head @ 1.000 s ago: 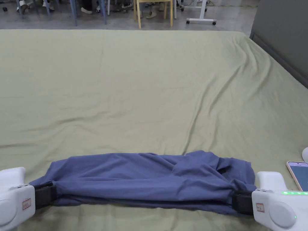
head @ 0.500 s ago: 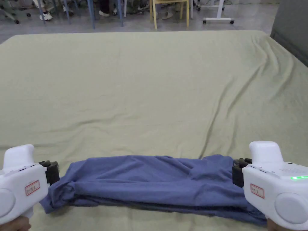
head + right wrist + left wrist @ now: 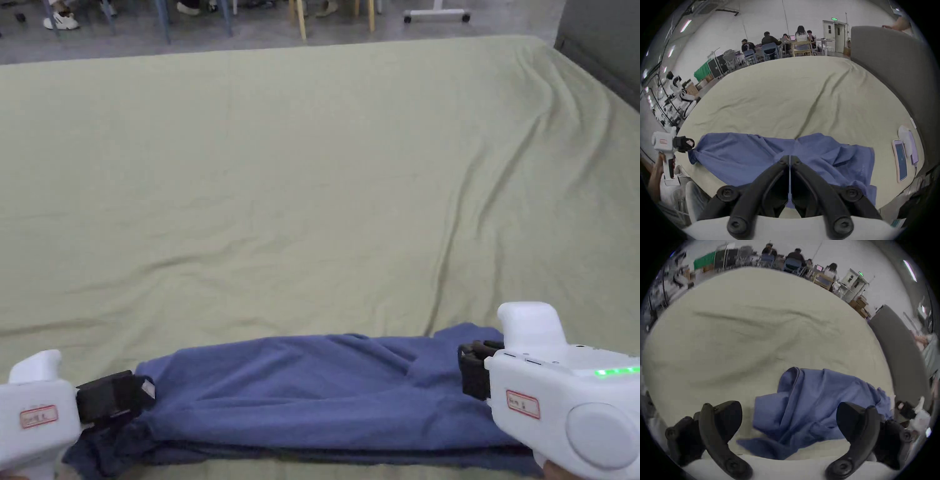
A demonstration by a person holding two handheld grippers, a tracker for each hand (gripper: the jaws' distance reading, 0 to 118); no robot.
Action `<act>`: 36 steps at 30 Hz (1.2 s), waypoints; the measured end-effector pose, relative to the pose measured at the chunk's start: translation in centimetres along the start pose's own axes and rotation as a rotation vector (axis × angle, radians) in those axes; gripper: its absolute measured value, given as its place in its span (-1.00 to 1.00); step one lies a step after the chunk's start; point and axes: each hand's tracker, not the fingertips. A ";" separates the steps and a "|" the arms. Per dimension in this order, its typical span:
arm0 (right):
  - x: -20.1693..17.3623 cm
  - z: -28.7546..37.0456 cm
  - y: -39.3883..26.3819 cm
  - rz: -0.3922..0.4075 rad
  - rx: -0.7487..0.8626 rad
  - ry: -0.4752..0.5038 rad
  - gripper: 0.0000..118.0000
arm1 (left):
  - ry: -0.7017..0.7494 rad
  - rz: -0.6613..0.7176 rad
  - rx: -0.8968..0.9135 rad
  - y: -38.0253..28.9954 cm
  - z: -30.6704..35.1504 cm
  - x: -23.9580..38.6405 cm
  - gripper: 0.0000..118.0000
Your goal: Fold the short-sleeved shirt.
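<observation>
The blue short-sleeved shirt (image 3: 325, 394) lies as a long folded band across the near edge of the bed. My left gripper (image 3: 134, 390) sits at the shirt's left end. In the left gripper view its jaws (image 3: 788, 404) stand wide apart, with bunched blue cloth (image 3: 810, 402) just beyond them and nothing pinched. My right gripper (image 3: 469, 365) hovers over the shirt's right part. In the right gripper view its jaws (image 3: 790, 156) are pressed together with no cloth between them, above the shirt (image 3: 753, 154). That view also has the left gripper (image 3: 688, 143) at the far end.
An olive sheet (image 3: 312, 187), creased on the right, covers the wide bed. A phone (image 3: 900, 162) and a white object lie near the right edge. A grey panel (image 3: 600, 44) borders the right side. Chairs and seated people are beyond the far edge.
A second ago both grippers were shut on the shirt's ends, holding it taut. Both have since let go; the shirt rests on the bed, and the right gripper has moved inward over it.
</observation>
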 end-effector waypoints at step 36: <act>-0.2 -1.5 -0.2 -0.014 -0.089 -0.020 -0.92 | -0.047 -0.185 -0.137 2.1 -3.2 3.2 -0.79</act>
